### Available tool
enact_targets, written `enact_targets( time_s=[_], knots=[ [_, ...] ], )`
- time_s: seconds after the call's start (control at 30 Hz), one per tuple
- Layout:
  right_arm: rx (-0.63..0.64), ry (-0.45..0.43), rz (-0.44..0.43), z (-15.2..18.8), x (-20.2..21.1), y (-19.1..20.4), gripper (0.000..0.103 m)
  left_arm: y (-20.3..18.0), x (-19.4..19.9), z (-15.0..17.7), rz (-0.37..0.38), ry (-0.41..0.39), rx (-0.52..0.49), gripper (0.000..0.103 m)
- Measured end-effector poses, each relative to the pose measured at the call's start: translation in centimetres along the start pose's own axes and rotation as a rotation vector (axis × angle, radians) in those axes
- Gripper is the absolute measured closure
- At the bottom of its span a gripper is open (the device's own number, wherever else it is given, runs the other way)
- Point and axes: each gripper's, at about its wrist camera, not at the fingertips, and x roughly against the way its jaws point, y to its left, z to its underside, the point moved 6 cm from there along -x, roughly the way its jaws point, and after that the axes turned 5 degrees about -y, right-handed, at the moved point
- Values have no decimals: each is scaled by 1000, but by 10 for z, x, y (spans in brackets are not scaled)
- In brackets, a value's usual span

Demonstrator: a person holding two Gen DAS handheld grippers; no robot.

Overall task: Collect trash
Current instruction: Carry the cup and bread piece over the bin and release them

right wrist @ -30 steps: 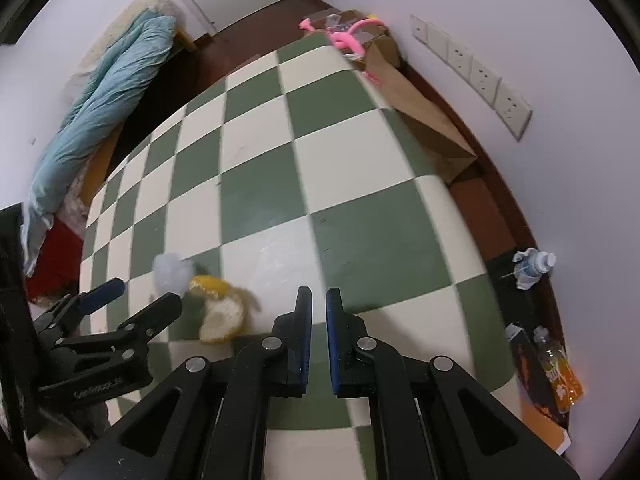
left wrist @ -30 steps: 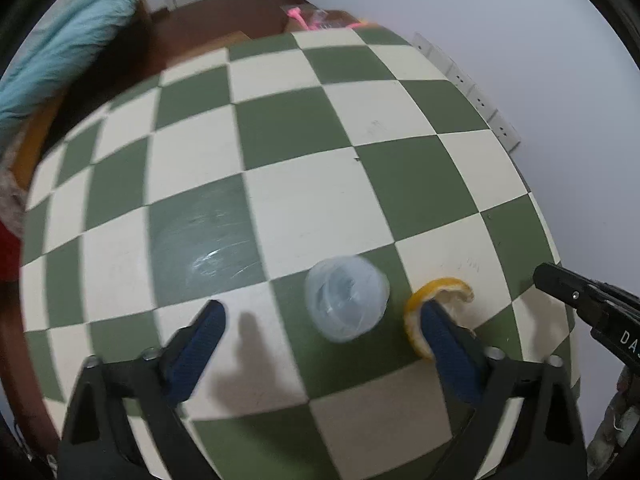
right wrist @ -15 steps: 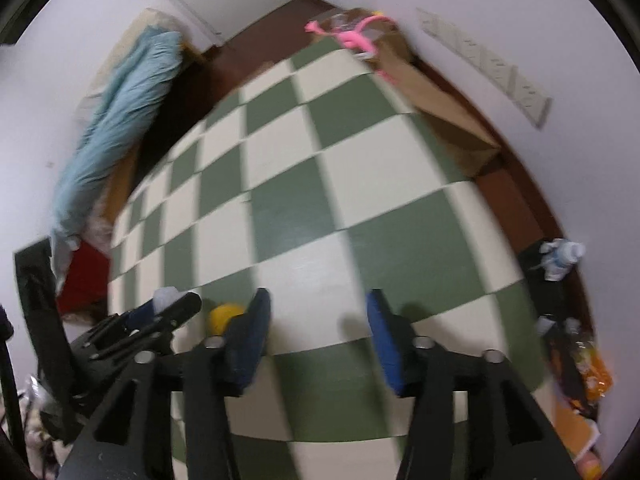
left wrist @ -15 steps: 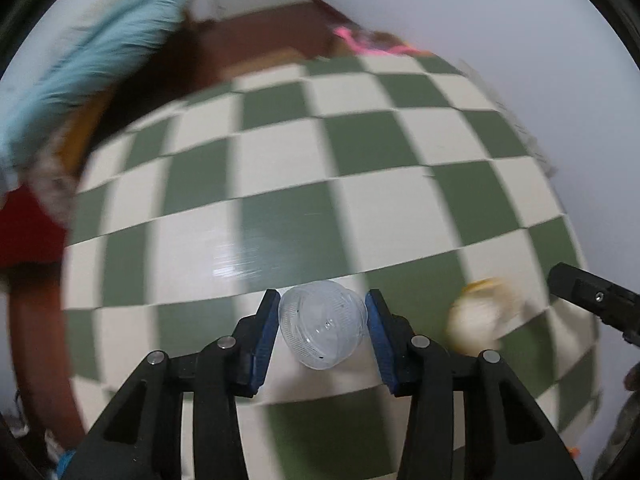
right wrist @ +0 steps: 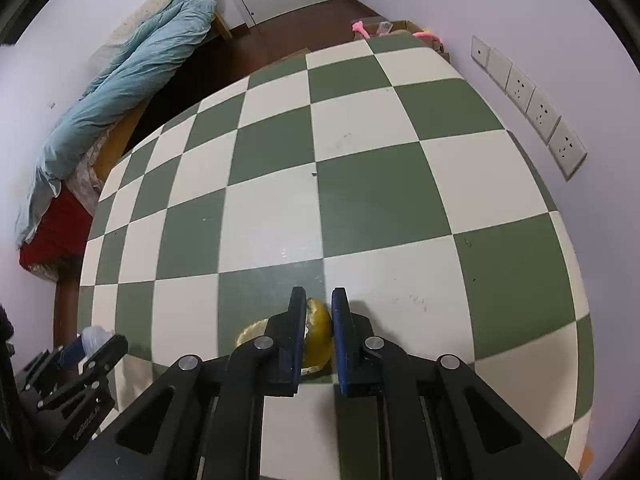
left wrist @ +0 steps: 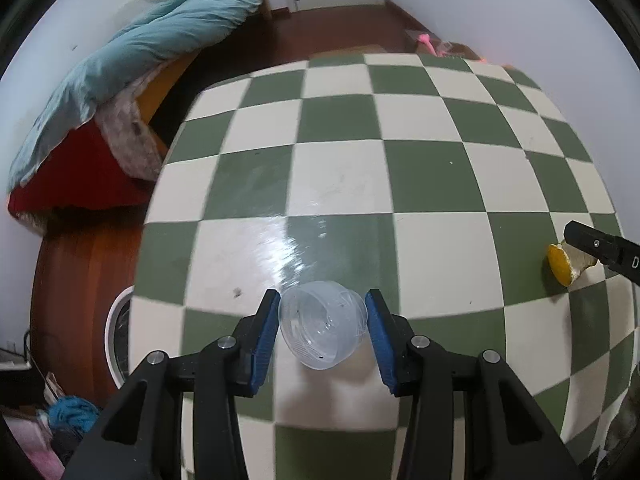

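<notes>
A clear plastic cup point(left wrist: 322, 330) lies on its side between the blue pads of my left gripper point(left wrist: 323, 297), which is shut on it just above the green-and-cream checkered table point(left wrist: 340, 176). To the right, a yellow fruit peel point(left wrist: 562, 266) sits under a black finger of the right gripper point(left wrist: 600, 245). In the right wrist view my right gripper point(right wrist: 318, 296) is shut on that peel point(right wrist: 318, 338), with part of the peel sticking out to the left. The left gripper point(right wrist: 96, 350) with the cup point(right wrist: 94, 336) shows at the lower left there.
A bed with a pale blue duvet point(left wrist: 152, 44) and red sheet stands beyond the table's left edge. A white round object point(left wrist: 116, 340) sits on the wooden floor at lower left. Wall sockets point(right wrist: 532, 108) line the right wall. A cardboard box with pink items point(right wrist: 392, 30) stands past the far edge.
The left gripper closed on the cup and carried it left, away from the peel. The right gripper opened, moved left over the peel and shut on it.
</notes>
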Motion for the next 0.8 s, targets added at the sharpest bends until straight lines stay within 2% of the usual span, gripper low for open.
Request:
enact_targets(
  time_s=[0.13,0.3,0.53,0.67,0.8],
  knots=[
    [2,-22,-26,0,23,13,90,19,29,6,7,-41,22,63],
    [48,-47,-92,1,59,54,90,57,70,1,7,-116,54,63],
    [136,-47,-257,8,102,154,90,151,134,-13,-15,-219,142,63],
    [203,-17,-359,20,113,225,90,217,148,-8,-30,-218,211,63],
    [276,44,-429,46,98,297,90,292,128,21,-82,-145,298,63]
  ],
)
